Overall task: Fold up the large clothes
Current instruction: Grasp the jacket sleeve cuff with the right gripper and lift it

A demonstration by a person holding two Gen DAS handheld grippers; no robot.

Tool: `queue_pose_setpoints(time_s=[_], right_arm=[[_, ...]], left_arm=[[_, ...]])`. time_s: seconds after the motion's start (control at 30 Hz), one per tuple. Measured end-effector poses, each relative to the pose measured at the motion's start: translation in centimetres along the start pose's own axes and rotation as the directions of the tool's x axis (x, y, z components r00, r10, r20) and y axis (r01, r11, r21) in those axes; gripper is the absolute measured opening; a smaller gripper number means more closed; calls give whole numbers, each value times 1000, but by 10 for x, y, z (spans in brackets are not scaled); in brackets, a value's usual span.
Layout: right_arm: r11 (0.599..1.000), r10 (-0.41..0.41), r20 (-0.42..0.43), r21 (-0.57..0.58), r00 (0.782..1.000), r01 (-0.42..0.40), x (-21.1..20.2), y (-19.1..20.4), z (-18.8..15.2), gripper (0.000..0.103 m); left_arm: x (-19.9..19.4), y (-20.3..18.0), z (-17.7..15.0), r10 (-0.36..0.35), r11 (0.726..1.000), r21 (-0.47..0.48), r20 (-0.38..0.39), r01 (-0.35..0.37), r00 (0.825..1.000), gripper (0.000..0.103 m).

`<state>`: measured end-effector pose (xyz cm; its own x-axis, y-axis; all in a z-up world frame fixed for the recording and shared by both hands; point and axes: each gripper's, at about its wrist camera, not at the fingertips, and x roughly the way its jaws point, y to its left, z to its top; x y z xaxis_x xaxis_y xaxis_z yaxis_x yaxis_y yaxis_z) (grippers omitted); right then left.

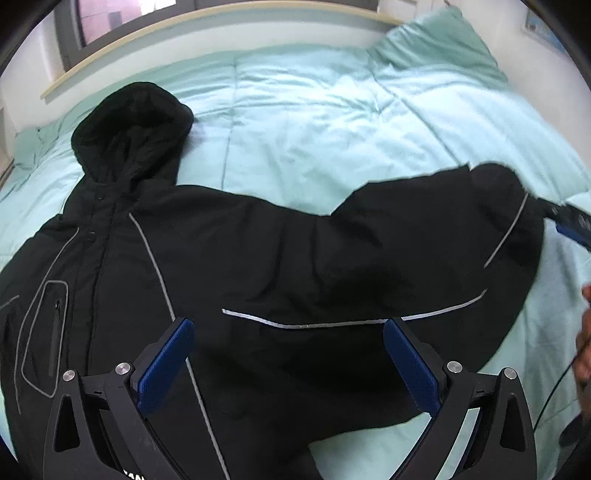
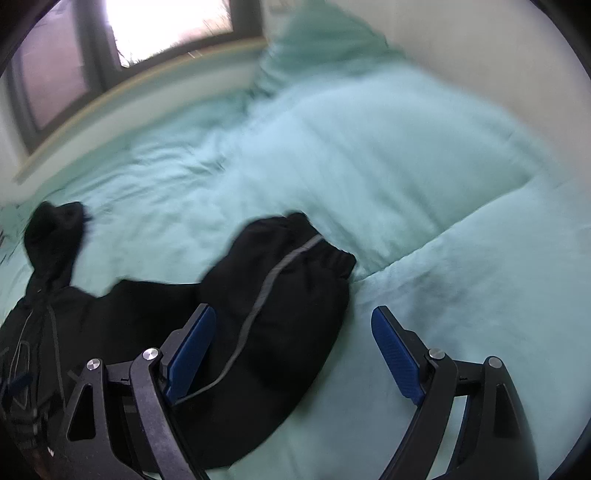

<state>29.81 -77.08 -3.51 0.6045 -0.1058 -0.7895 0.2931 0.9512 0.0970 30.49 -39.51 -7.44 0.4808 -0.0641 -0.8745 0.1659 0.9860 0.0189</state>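
Observation:
A black hooded jacket [image 1: 280,258] with grey reflective piping lies front up on a mint green duvet [image 1: 314,122]. Its hood [image 1: 129,129] points to the far left, and one sleeve [image 1: 461,229] stretches to the right. My left gripper [image 1: 288,328] hovers open above the jacket's chest and sleeve root, nothing between its blue pads. In the right wrist view the sleeve's cuff end [image 2: 291,280] lies on the duvet [image 2: 424,184]. My right gripper [image 2: 293,317] is open over it, with the sleeve under the left finger [image 2: 192,347]. The right gripper's tip [image 1: 569,218] shows at the sleeve end in the left wrist view.
A wooden bed frame edge [image 1: 207,26] and a window [image 1: 122,18] run along the far side. A mint pillow [image 1: 436,40] sits at the far right corner. A hand [image 1: 585,332] and a cable show at the right edge.

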Motion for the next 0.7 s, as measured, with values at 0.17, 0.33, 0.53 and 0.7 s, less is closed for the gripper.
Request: queue_pose_setpoints(time_s=[0.17, 0.33, 0.53, 0.7], right_arm=[[995, 97, -87, 40, 992, -94, 58, -6, 12, 80], [990, 132, -11, -48, 991, -132, 21, 11, 7, 18], [995, -90, 134, 43, 987, 85, -71, -40, -26, 18], [988, -68, -43, 139, 997, 74, -24, -71, -64, 18]], left_arm=[[20, -5, 9, -11, 1000, 26, -28, 12, 1000, 102], [35, -16, 18, -66, 997, 47, -50, 68, 997, 85], [55, -35, 22, -193, 977, 73, -93, 200, 977, 80], [120, -47, 14, -123, 984, 98, -210, 146, 970, 82]])
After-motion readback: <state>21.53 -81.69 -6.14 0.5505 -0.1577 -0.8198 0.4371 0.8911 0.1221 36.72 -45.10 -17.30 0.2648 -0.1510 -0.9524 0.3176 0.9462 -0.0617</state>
